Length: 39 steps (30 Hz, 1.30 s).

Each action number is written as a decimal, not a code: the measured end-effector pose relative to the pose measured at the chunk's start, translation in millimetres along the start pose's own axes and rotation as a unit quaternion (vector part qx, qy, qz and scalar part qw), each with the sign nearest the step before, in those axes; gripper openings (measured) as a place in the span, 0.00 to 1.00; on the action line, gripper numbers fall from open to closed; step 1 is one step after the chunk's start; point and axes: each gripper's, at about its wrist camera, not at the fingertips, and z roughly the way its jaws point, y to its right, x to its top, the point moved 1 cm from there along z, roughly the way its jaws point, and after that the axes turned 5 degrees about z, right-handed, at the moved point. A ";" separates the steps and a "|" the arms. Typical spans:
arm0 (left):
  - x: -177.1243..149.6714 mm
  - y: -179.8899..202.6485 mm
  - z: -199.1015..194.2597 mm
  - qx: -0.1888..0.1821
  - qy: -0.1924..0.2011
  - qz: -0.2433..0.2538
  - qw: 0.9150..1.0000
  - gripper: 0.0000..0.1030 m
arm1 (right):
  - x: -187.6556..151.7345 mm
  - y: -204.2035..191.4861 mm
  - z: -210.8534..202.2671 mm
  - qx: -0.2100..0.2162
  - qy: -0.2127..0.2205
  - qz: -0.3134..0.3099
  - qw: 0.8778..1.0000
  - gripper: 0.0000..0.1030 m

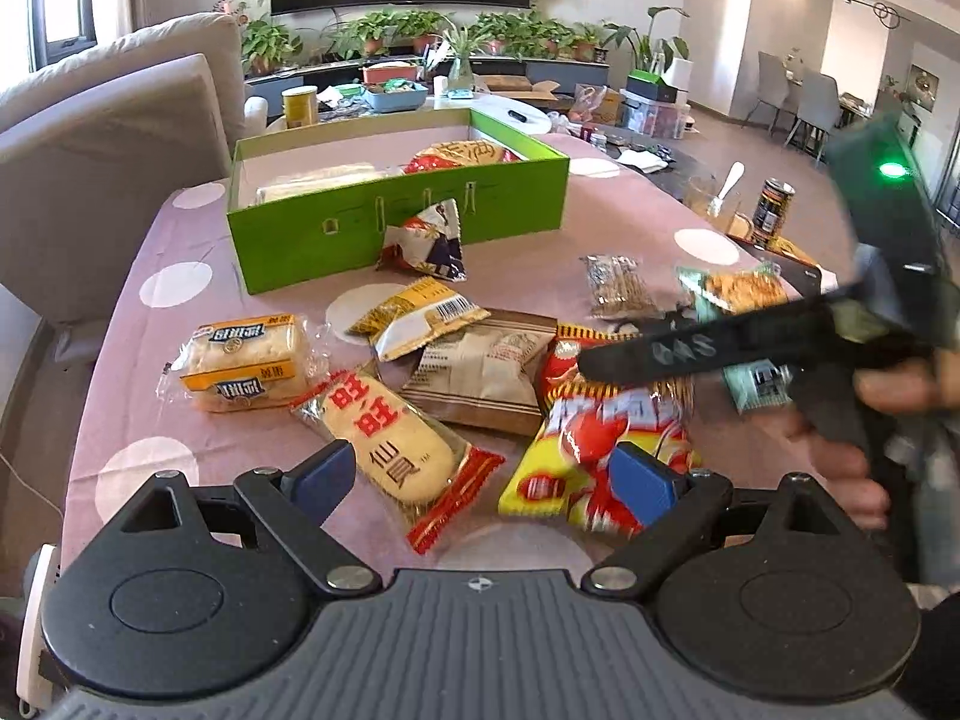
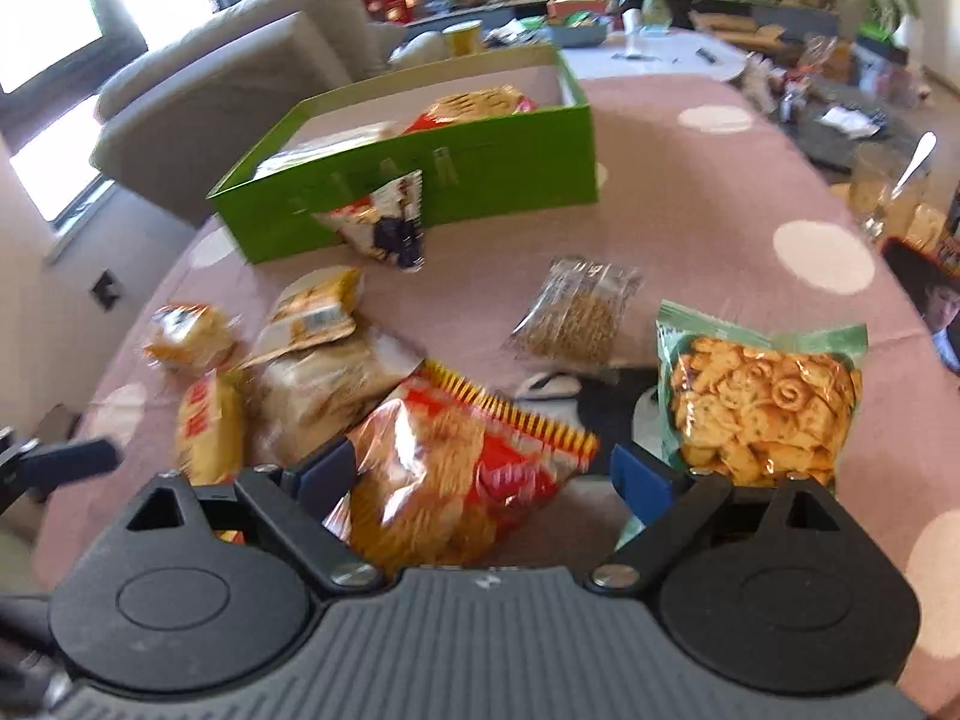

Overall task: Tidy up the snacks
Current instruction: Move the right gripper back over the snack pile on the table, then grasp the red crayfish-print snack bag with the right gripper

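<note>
The left tongs (image 1: pixel 480 480) are wide apart and hold nothing; they hang over a long rice cracker pack (image 1: pixel 393 441) at the bottom middle of the left view. The right tongs (image 2: pixel 480 471) are apart too, low over a red and yellow chip bag (image 2: pixel 456 468) at the bottom middle of the right view. The bag lies between the blue pads (image 2: pixel 639 480), but I do not see them press on it, so it is not grabbed yet.

The green box (image 1: pixel 336 240) sits open in the upper middle of both views, on a pink cloth with white dots (image 1: pixel 174 285). Two or three snacks seem to be inside already — a pale pack on the left and a red and orange bag (image 1: pixel 462 156) on the right.

Most snacks are not in yet. A little triangle pack (image 1: pixel 426 240) leans on the front wall of the box. A bread pack (image 1: pixel 243 366), a small yellow pack (image 1: pixel 420 315) and a brown bag (image 1: pixel 486 375) lie in a loose heap in the middle. A clear pack of thin sticks (image 2: pixel 570 318) and a green bag of curly crackers (image 2: pixel 762 396) lie apart on the right.

So I think the job has only just begun — about nine packs wait on the table.
</note>
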 end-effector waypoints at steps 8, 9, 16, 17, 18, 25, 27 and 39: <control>-6.8 11.6 6.0 -0.049 -0.018 0.009 0.999 0.88 | 5.0 6.2 9.2 -0.028 0.013 0.003 1.000 0.81; -6.6 14.8 6.6 -0.055 -0.019 0.013 0.998 0.88 | 6.0 7.5 9.5 -0.024 0.011 0.002 1.000 0.82; -5.6 37.6 11.1 -0.073 -0.031 0.053 0.995 0.88 | 6.6 6.1 10.1 -0.018 0.008 0.001 1.000 0.82; -6.5 40.5 14.1 -0.073 -0.039 0.058 0.995 0.88 | 6.1 5.7 10.4 -0.018 0.008 0.000 1.000 0.82; -7.2 42.8 17.8 -0.073 -0.048 0.062 0.994 0.88 | 5.9 5.2 10.9 -0.018 0.008 0.000 1.000 0.82; -6.7 20.1 29.9 -0.029 -0.055 0.022 0.998 0.89 | 7.0 8.7 4.7 0.016 -0.004 0.007 1.000 0.82; -6.4 11.2 27.6 0.008 -0.047 0.022 0.999 0.89 | 7.2 11.8 2.1 0.036 -0.015 0.001 0.999 0.82; -3.1 5.5 5.0 -0.010 -0.023 0.005 1.000 0.87 | 4.1 17.3 -7.6 0.117 -0.064 -0.066 0.989 0.83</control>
